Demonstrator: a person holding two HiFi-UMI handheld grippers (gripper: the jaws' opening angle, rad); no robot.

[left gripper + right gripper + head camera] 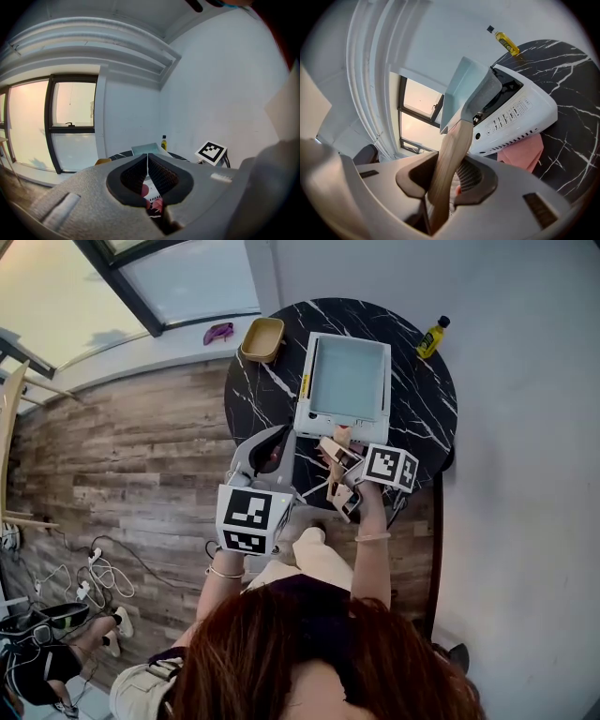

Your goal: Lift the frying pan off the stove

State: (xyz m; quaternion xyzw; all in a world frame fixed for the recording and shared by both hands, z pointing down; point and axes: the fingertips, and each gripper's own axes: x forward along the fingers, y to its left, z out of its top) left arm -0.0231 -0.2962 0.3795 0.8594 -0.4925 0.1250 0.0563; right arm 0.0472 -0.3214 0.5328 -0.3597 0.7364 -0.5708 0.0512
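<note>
A square pale grey frying pan (349,378) sits over the white stove (306,418) on the black marble table (427,413). Its wooden handle (450,159) runs back between the jaws of my right gripper (336,465), which is shut on it. In the right gripper view the pan (461,91) is tilted, with a dark gap between it and the stove (520,117). My left gripper (267,454) hovers at the table's near left edge. Its jaws meet at the tips (147,161) with nothing between them.
A yellow oil bottle (432,337) stands at the table's far right. A tan bowl (262,338) sits at the far left edge. A pink cloth (524,152) lies under the stove's near side. Walls close in behind and to the right.
</note>
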